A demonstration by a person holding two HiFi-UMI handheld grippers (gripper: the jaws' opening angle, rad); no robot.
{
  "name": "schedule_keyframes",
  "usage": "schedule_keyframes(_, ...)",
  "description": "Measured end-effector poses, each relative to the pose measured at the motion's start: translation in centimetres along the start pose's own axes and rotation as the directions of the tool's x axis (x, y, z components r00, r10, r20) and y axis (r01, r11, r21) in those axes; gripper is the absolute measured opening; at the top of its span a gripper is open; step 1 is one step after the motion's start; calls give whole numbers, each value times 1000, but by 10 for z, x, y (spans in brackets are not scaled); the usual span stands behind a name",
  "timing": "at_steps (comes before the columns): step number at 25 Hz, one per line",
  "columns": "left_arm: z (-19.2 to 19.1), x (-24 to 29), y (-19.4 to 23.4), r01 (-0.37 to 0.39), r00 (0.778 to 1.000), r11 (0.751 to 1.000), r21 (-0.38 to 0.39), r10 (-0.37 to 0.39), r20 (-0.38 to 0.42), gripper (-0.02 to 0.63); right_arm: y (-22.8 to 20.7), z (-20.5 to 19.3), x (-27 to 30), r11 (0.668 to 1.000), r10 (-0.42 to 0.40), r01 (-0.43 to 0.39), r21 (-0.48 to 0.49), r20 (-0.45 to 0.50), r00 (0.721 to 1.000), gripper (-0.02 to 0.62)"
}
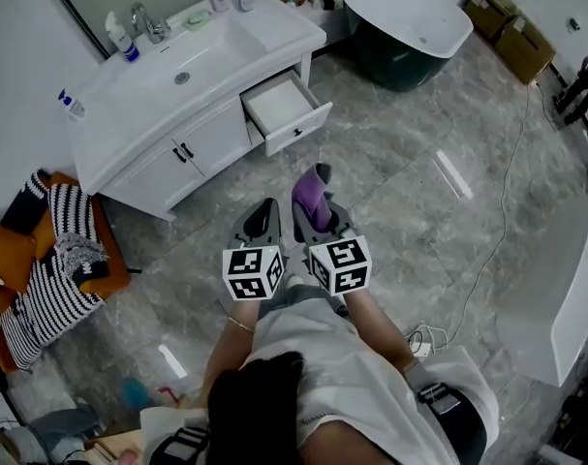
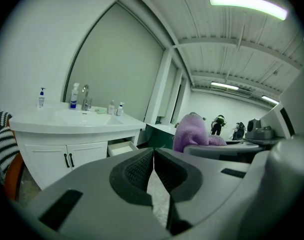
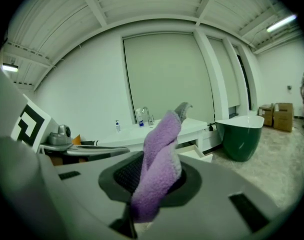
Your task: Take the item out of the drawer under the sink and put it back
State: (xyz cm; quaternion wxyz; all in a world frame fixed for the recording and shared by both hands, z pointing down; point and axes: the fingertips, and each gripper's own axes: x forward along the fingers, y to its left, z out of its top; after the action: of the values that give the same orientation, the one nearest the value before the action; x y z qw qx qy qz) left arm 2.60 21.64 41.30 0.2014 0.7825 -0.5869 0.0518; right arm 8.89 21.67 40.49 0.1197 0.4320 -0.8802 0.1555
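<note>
My right gripper [image 1: 315, 213] is shut on a purple cloth [image 1: 311, 197], which stands up between its jaws [image 3: 159, 161] and shows to the right in the left gripper view [image 2: 194, 131]. Beside it my left gripper [image 1: 263, 219] is shut with nothing between its pads [image 2: 154, 171]. Both hang over the floor, in front of the white vanity [image 1: 168, 105]. Its right-hand drawer [image 1: 286, 112] stands pulled out, open [image 2: 120, 147], and looks empty from above. The drawer lies ahead of both grippers, a good way off.
A dark green bathtub [image 1: 410, 27] stands right of the vanity. Bottles [image 1: 121, 39] and a tap [image 1: 150, 23] sit on the countertop. An orange chair with striped fabric [image 1: 51, 260] is at the left. A white cable [image 1: 487, 250] runs across the marble floor; cardboard boxes [image 1: 511, 32] stand far right.
</note>
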Motion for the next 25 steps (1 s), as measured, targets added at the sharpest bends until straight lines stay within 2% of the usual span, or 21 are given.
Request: schedule_keyframes(25, 35, 87, 51, 33, 999, 999, 21, -33, -13, 9, -38, 29, 91, 998, -52, 51, -45, -31, 998, 84)
